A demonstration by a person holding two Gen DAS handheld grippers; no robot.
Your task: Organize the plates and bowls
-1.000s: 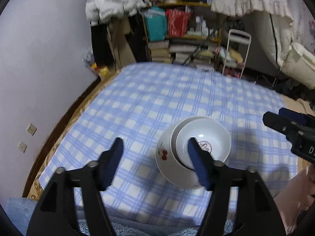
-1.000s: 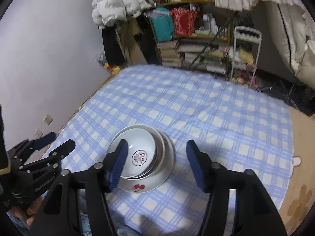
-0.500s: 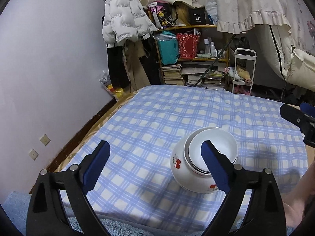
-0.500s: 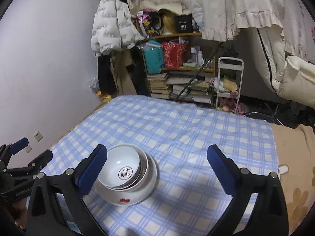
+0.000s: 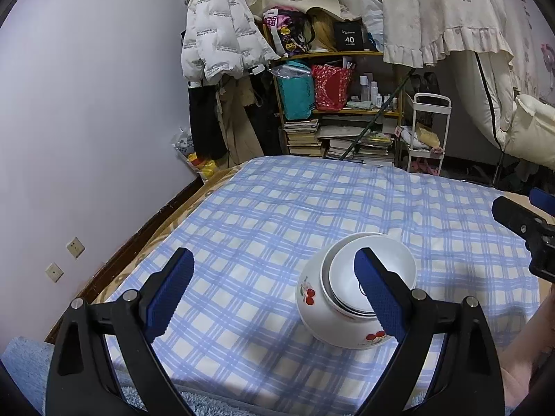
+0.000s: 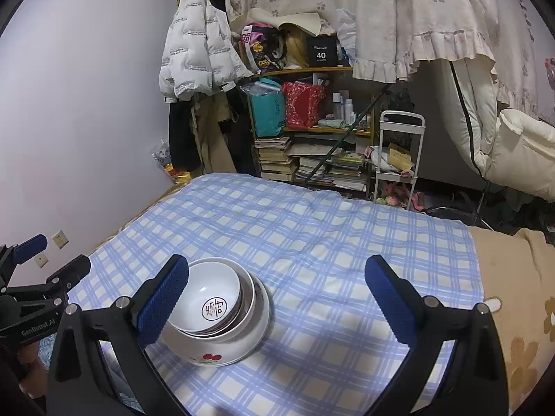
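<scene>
Nested bowls on the bed, both my claws wide and empty

Left wrist: my left claw [image 5: 270, 289] gapes; the white cherry-printed stack of nested ceramic bowls [image 5: 350, 294] sits on the blue-checked bedsheet [image 5: 312, 208], its side showing.
Right wrist: my right claw [image 6: 277, 298] gapes; only here the top bowl's red character shows.

Fingers [image 5: 378, 294] hide part of the nested bowls [image 5: 347, 298] (lower ones mostly unseen).

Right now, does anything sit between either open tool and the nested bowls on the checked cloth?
Nothing visible does. The bowl stack sits alone on the checked cloth, just beyond the right tool and the left tool; both are open and hold nothing.
</scene>
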